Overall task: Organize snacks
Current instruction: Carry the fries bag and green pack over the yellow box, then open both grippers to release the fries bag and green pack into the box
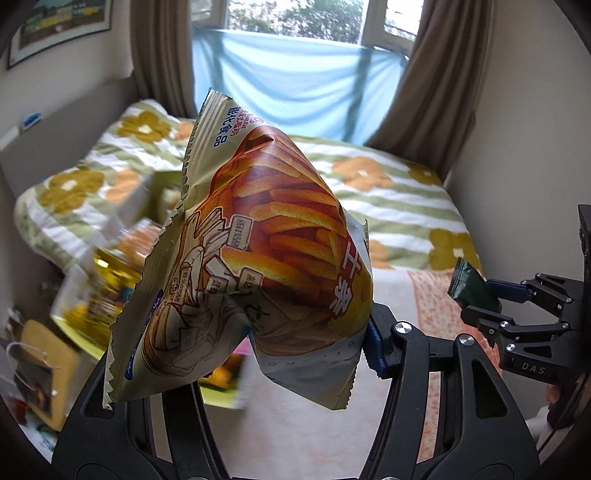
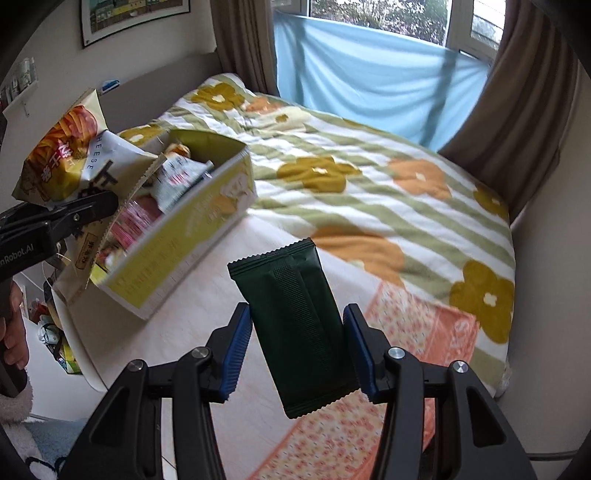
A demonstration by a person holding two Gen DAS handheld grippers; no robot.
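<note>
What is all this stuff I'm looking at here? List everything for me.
Cheese-stick bag: one, orange and cream, held up in the left gripper.
Green packet: one, dark green, between the right gripper's fingers.
Snack box: one, yellow-green, open, on the bed, packets inside.
Quilt: one, white with green stripes and flowers, on the bed.
Blue cloth: one, across the window.
Curtains: brown, beside the window.
Poster: one, on the wall.
Left gripper: black.
Right gripper: black, blue pads.

Soft daylight from window (image 1: 295,18), motion-blurred box (image 2: 177,229), fisheye-bent edges
</note>
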